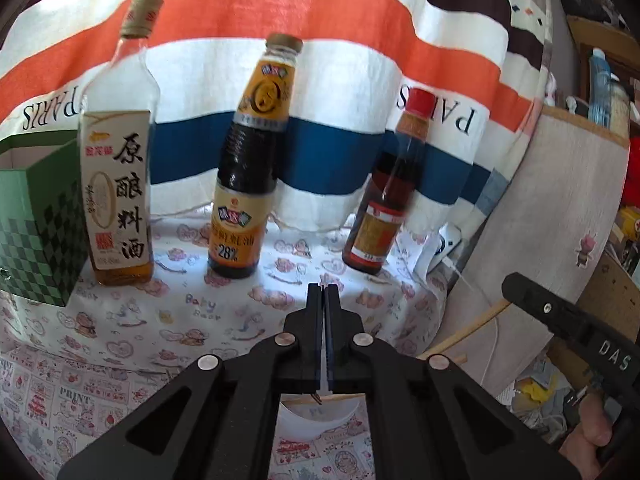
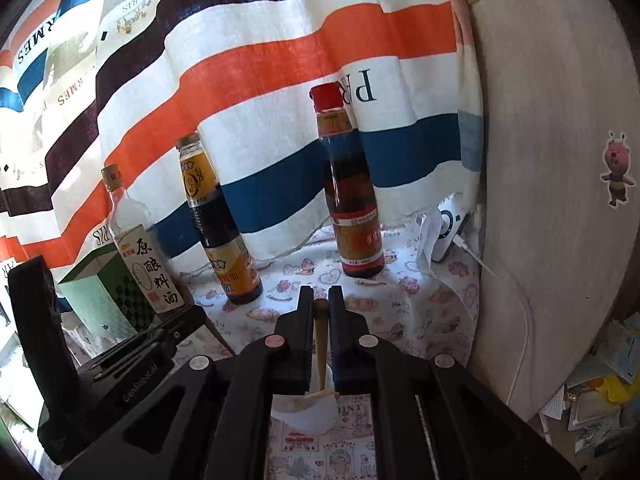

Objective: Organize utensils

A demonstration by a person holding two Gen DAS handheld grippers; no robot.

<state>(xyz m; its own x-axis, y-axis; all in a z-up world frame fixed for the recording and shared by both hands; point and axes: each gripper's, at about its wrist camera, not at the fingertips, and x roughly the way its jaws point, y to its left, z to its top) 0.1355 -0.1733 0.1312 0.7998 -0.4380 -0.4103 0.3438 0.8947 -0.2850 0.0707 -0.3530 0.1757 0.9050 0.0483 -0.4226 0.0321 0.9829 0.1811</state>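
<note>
My left claw (image 1: 324, 289) is clenched tight, pads pressed together w/ nothing visible at the tips. Below and behind them, in the gap under the claw body, a thin wooden chopstick (image 1: 320, 399) lies crosswise over a white bowl (image 1: 316, 416) on the near part of the table. Can't tell if that stick is pinched or just lying on the bowl.

My right claw (image 2: 321, 294) is grasping a wooden handle (image 2: 320, 336) between its pads; the stick runs back from the tips toward me and down to the same white bowl (image 2: 308, 412). From the left cam the right claw (image 1: 516, 286) shows at the right edge w/ a hand (image 1: 592, 436) on its grip, and a long wooden stick (image 1: 464, 332) slants down from it toward the near side.

Far side of the table, left to right: green checkered box (image 1: 36, 220), clear cooking-wine bottle (image 1: 120, 160), dark sauce bottle w/ yellow label (image 1: 248, 168), red-capped bottle (image 1: 384, 192). All 3 bottles upright, apart from each other. Behind them hangs a striped cloth (image 1: 320, 8), orange/blue/white. Table cover (image 1: 160, 320) is a pale cartoon print. Far right, a white device (image 2: 448, 236) w/ a cable leans near a wood panel (image 2: 552, 160).
</note>
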